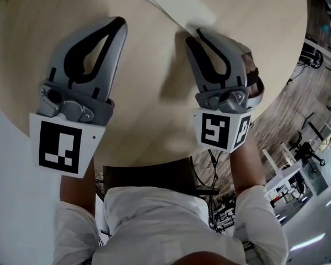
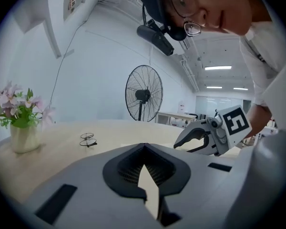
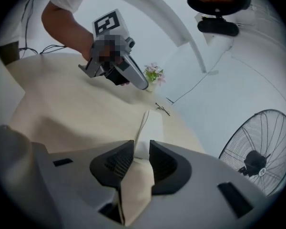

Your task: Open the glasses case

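Observation:
A flat white glasses case (image 1: 171,1) lies on the round beige table (image 1: 55,37) at the far middle. My right gripper (image 1: 201,33) reaches its near corner. In the right gripper view the case's end (image 3: 148,128) fills the narrow gap between the jaws, so the right gripper (image 3: 141,149) is shut on it. To the left, my left gripper (image 1: 119,22) hovers over bare table, apart from the case. Its jaws meet at the tip with nothing between them (image 2: 144,146). The right gripper (image 2: 177,144) also shows at the right of the left gripper view.
A pair of thin-framed glasses (image 2: 87,140) lies on the table beyond the case (image 3: 163,109). A vase of pink flowers (image 2: 21,128) stands near the table's far edge. A standing fan (image 2: 143,97) is behind the table. The table's near edge (image 1: 154,162) is by the person's chest.

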### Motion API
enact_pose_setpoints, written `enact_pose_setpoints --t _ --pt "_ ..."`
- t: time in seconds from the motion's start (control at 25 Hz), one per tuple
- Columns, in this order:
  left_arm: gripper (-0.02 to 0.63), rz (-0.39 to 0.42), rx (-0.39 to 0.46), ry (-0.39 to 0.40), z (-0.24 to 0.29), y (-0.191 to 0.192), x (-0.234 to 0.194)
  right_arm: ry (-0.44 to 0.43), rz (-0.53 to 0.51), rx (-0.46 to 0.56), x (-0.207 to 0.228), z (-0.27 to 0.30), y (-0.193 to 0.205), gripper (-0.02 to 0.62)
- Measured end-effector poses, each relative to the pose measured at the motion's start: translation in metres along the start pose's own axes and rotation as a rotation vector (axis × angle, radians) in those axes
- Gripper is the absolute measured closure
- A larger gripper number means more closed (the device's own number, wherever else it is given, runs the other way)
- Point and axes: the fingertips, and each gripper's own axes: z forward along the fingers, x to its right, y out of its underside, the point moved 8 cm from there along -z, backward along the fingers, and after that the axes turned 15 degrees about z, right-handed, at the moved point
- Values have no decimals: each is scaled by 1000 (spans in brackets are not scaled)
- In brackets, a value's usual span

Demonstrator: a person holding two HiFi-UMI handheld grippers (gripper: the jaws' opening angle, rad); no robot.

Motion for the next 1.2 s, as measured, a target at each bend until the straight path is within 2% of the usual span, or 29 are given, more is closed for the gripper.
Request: enact_pose_setpoints --t 0.2,0.4,0.56,0.68,0.84,1.2 --pt "594 -15 44 13 12 2 -3 -5 -65 -23 1 11 8 488" --pt "594 -36 67 4 1 22 2 -7 -82 -46 -20 19 18 502" --pt "594 -37 80 12 23 4 -9 2 -84 -40 8 22 16 514" --pt "594 -45 88 19 21 8 -2 5 -87 -29 -1 19 19 529" --pt "594 -37 105 27 1 12 5 -2 -73 -12 -21 12 8 537" --pt "594 -60 81 51 2 1 -13 25 18 48 10 10 -17 557"
